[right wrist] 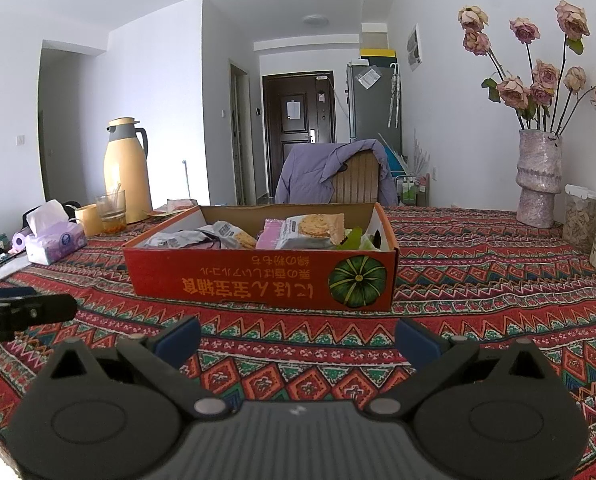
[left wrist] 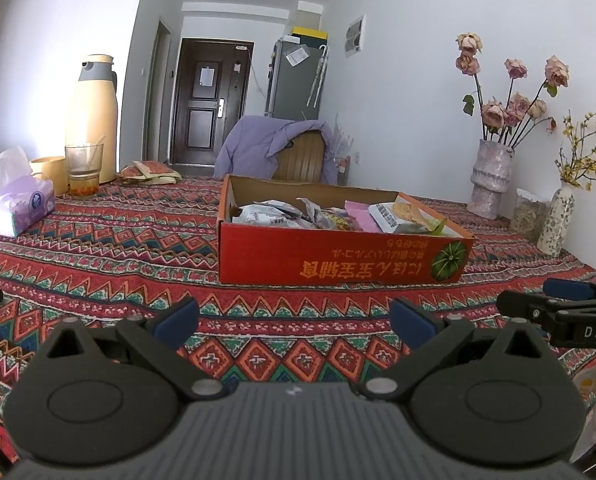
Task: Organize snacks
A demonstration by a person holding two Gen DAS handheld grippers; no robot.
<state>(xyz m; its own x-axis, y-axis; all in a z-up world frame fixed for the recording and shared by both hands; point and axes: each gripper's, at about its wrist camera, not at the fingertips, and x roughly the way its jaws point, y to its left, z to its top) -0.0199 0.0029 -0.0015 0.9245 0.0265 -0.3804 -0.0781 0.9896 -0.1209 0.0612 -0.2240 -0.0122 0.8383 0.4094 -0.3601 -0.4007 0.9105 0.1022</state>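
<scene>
Left tongs (left wrist: 294, 320), right tongs (right wrist: 298, 338) — wide open, empty.

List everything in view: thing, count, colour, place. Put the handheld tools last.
cardboard box: one, red-orange, centre of table, open-topped.
snack packets: several, silver, pink and white, inside the box.
loose packets: a few, orange, far left of table.
thermos jug: one, cream with grey top, left rear.
glass: one, clear, before the jug.
cup: one, cream, beside the glass.
tissue pack: one, purple, left edge.
vases: two, with flowers, right by the wall.
tablecloth: one, red patterned.
chair: one, wooden, purple jacket draped over it.
left tongs: open, empty.
right tongs: open, empty.
</scene>
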